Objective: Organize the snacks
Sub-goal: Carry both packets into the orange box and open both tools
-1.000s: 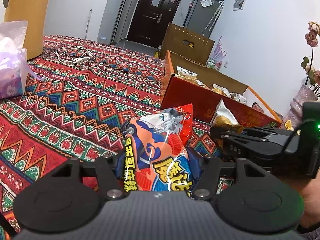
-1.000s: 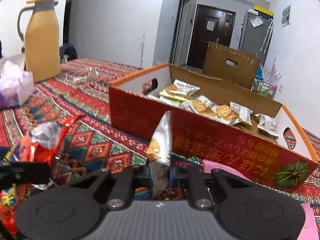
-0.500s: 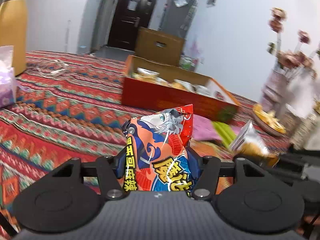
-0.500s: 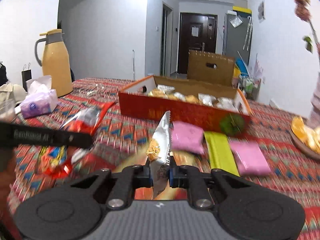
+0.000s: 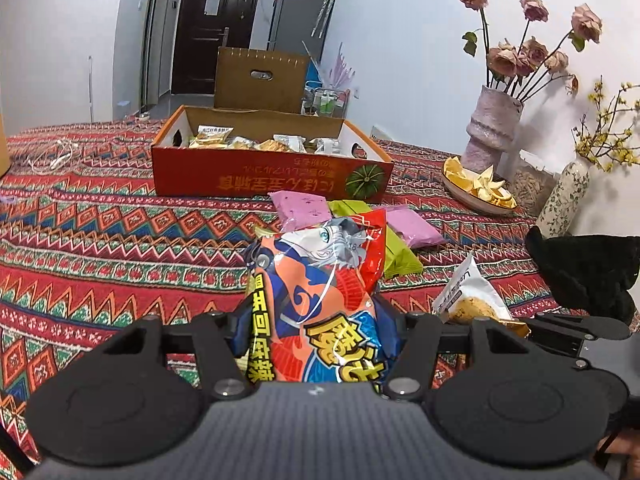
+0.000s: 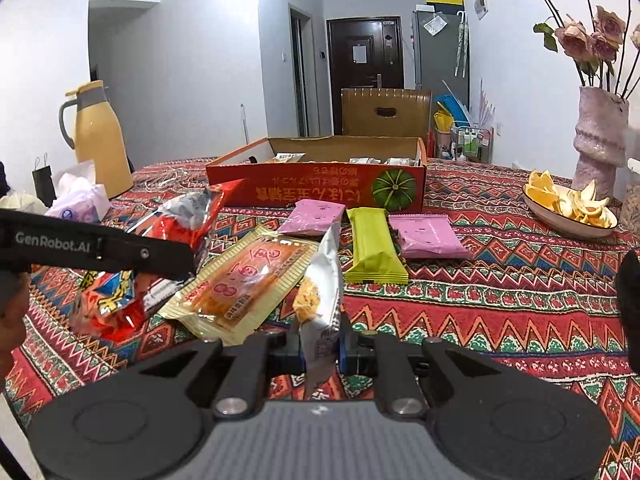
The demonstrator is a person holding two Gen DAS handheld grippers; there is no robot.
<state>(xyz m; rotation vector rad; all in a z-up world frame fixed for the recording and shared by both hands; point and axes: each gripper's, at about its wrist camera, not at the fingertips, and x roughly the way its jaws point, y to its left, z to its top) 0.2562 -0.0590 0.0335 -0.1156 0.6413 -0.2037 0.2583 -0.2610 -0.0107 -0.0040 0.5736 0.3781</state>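
My left gripper point(image 5: 316, 332) is shut on a big orange, blue and red snack bag point(image 5: 320, 280), held upright above the patterned tablecloth. My right gripper point(image 6: 320, 354) is shut on a small white cracker packet point(image 6: 320, 292), also upright. In the right wrist view the left gripper's finger point(image 6: 100, 248) and its bag point(image 6: 180, 220) hang at the left. The red cardboard box point(image 5: 272, 180) with several snack packets inside stands farther back. Between me and the box lie two pink packets point(image 6: 316, 216) point(image 6: 428, 236), a green bar point(image 6: 374, 246) and a yellow packet point(image 6: 244, 284).
A plate of orange peels point(image 5: 476, 186), a pink vase with dried roses point(image 5: 492, 128) and a small floral vase point(image 5: 564, 196) stand at the right. A black cloth item point(image 5: 588, 272) lies near the right edge. A yellow thermos point(image 6: 100, 140) and a tissue pack point(image 6: 80, 200) are at the left.
Both grippers have drawn back from the box and swung right, each keeping its packet. The box now looks farther off, and the loose packets, plate and vases have come into view.
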